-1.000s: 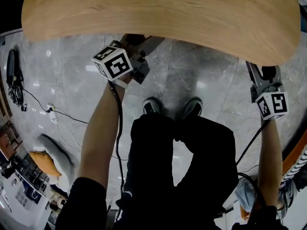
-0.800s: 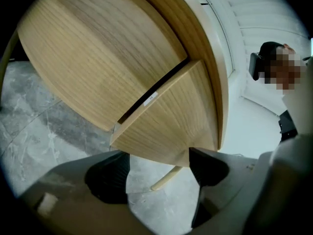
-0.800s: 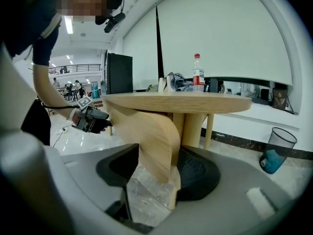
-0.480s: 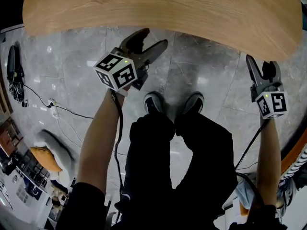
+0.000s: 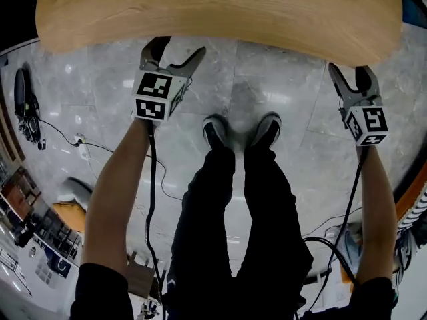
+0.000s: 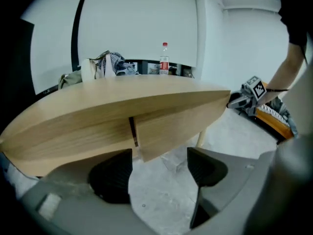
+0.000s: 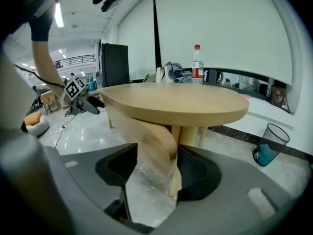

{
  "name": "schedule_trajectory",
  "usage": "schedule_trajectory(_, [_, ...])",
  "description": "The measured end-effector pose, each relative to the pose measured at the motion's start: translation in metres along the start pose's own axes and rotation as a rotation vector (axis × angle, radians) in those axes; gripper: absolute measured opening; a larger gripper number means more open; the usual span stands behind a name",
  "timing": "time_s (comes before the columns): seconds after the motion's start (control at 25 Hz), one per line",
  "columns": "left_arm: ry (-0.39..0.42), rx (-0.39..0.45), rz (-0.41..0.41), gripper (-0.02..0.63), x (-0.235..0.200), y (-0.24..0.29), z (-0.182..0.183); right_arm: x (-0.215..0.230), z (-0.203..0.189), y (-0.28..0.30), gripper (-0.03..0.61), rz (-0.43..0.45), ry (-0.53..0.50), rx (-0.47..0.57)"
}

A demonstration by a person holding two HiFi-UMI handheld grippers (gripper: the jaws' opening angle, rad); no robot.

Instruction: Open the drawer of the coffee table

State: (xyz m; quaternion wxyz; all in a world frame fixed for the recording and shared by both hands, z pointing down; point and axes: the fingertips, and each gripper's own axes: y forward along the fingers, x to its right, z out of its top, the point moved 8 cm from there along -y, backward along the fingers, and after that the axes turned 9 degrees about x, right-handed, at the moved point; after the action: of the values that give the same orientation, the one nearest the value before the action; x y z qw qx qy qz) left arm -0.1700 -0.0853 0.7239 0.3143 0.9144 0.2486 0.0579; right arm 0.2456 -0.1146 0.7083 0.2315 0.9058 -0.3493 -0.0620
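Observation:
The wooden coffee table (image 5: pixel 220 12) fills the top of the head view. Its drawer front (image 6: pixel 176 126) hangs under the top, with a dark seam at its left end. My left gripper (image 5: pixel 177 49) points at the table's near edge. It is open, and its pads (image 6: pixel 205 165) are clear of the drawer's lower corner just ahead. My right gripper (image 5: pixel 349 72) is at the table's right edge. Its jaws are opening with the drawer front's curved end (image 7: pixel 151 136) between them, and the wood lies against both pads. I cannot tell how far out the drawer stands.
A water bottle (image 7: pixel 197 62) and a heap of cloth (image 6: pixel 110 62) sit on the far side of the table top. Pale legs (image 7: pixel 195 131) hold the table up. A bin (image 7: pixel 269 143) stands on the right. The person's shoes (image 5: pixel 240 132) are on the marble floor, and cables (image 5: pixel 80 145) lie to the left.
My left gripper came out from under the table edge, rolled upright and moved left along the edge. The right gripper stayed at the table's right end.

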Motion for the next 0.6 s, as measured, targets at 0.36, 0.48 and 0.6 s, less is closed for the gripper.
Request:
schedule_trajectory(0.36, [-0.192,-0.129,0.077,0.336,0.000,-0.017,-0.010,0.011,0.008,-0.050,0.256,-0.063,0.169,-0.071])
schedule_trajectory(0.48, [-0.205,-0.196,0.129,0.290,-0.019,-0.026,-0.027,0.020,0.004,-0.069,0.253,-0.117,0.215,-0.107])
schedule_trajectory(0.6, [-0.282,-0.228,0.275,0.241,-0.056,-0.038,-0.037,0.024,0.006,-0.081,0.252,-0.162,0.252,-0.106])
